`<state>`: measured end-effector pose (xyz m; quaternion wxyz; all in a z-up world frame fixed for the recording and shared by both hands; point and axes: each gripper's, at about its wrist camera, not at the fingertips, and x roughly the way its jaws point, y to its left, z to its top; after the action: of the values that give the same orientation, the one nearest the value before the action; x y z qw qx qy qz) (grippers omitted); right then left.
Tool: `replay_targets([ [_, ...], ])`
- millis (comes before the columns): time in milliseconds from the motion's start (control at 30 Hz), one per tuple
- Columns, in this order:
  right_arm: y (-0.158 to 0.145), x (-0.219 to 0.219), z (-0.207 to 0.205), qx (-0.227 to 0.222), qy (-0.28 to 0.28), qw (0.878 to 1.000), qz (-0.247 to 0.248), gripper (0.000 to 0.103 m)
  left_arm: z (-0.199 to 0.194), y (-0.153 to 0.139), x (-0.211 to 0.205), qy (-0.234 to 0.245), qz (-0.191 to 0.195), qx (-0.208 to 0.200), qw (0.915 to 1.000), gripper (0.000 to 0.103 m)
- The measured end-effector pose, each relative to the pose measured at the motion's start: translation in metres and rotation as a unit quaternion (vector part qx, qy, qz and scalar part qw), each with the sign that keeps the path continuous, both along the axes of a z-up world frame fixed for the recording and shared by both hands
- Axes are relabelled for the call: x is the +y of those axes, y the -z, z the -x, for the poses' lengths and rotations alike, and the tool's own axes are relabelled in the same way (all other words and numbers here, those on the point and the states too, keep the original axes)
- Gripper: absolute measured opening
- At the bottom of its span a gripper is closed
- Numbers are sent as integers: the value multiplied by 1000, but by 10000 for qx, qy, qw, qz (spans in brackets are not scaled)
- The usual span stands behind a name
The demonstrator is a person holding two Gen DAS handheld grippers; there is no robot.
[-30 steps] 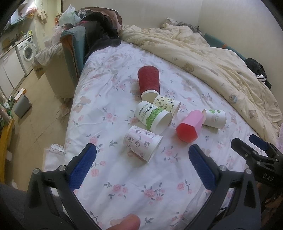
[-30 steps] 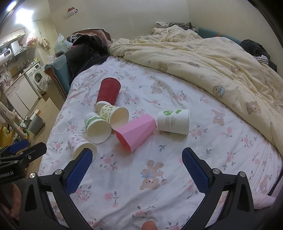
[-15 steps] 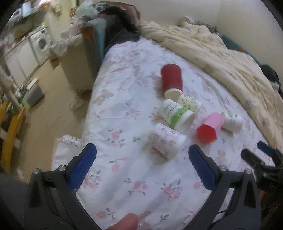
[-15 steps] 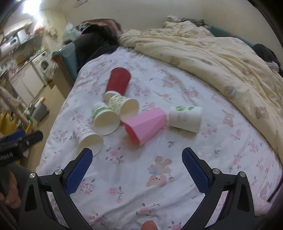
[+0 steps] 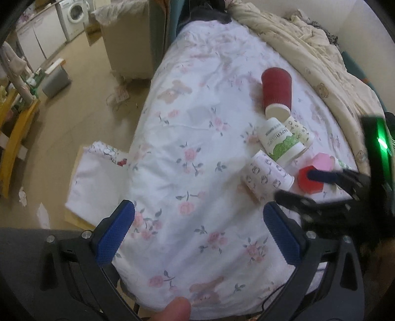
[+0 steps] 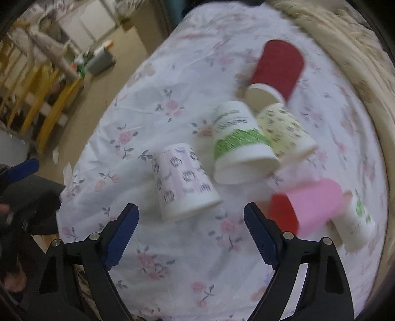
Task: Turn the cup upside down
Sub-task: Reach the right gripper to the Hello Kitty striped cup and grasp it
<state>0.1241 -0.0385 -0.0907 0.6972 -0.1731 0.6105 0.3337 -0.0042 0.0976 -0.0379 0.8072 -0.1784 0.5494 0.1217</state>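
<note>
Several cups lie on their sides on the floral bedsheet (image 6: 172, 284). A pink-patterned paper cup (image 6: 184, 181) lies nearest, just ahead of my right gripper (image 6: 191, 229), which is open and empty. Behind it lie a green-banded white cup (image 6: 237, 145), a yellowish cup (image 6: 286, 130), a dark red cup (image 6: 279, 66), a pink cup with red inside (image 6: 311, 205) and a small white cup (image 6: 358, 222). My left gripper (image 5: 197, 229) is open and empty over the sheet, left of the patterned cup (image 5: 266, 175). The right gripper (image 5: 321, 187) shows in the left wrist view.
A cream duvet (image 5: 308, 56) lies along the far right of the bed. The bed's left edge drops to a floor with a washing machine (image 5: 74, 14), a grey bin (image 5: 54, 79), yellow furniture (image 6: 49, 98) and a fallen pillow (image 5: 96, 177).
Both grippers have swung left and closer to the bed. The right gripper has moved in toward the pink-patterned cup, which now sits just ahead of its open fingers. The cups have not moved.
</note>
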Motion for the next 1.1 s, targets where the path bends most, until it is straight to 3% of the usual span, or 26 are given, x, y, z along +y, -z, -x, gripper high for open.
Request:
replay_targets([
  [233, 36, 23, -14, 463, -207, 9965, 667, 89, -1, -5, -3, 129, 138, -20, 9998, 103],
  [300, 44, 26, -15, 562, -190, 9954, 749, 85, -2, -5, -2, 129, 151, -18, 9998, 103],
  [333, 47, 30, -16, 532, -186, 9954, 776, 75, -2, -5, -3, 108, 132, -9, 9999, 103],
  [367, 48, 30, -16, 472, -166, 9954, 815, 75, -2, -5, -2, 89, 114, 2, 9999, 103],
  [633, 25, 1, -3, 490, 136, 9976, 478, 73, -2, -4, -2, 35, -5, 22, 10000, 103],
  [767, 6, -38, 9, 527, 665, 9963, 104, 73, -2, -6, -6, 54, -84, -51, 9999, 103],
  [833, -1, -68, 18, 516, 1243, 9908, -138, 73, -2, -7, -8, 67, -119, -88, 9999, 103],
  [1033, 18, -118, 49, 715, 2557, 9627, -528, 73, -5, -7, -17, 154, -329, -93, 9993, 103],
  [1100, 29, -130, 56, 833, 3039, 9471, -614, 73, -5, -6, -19, 175, -359, -80, 9992, 103],
])
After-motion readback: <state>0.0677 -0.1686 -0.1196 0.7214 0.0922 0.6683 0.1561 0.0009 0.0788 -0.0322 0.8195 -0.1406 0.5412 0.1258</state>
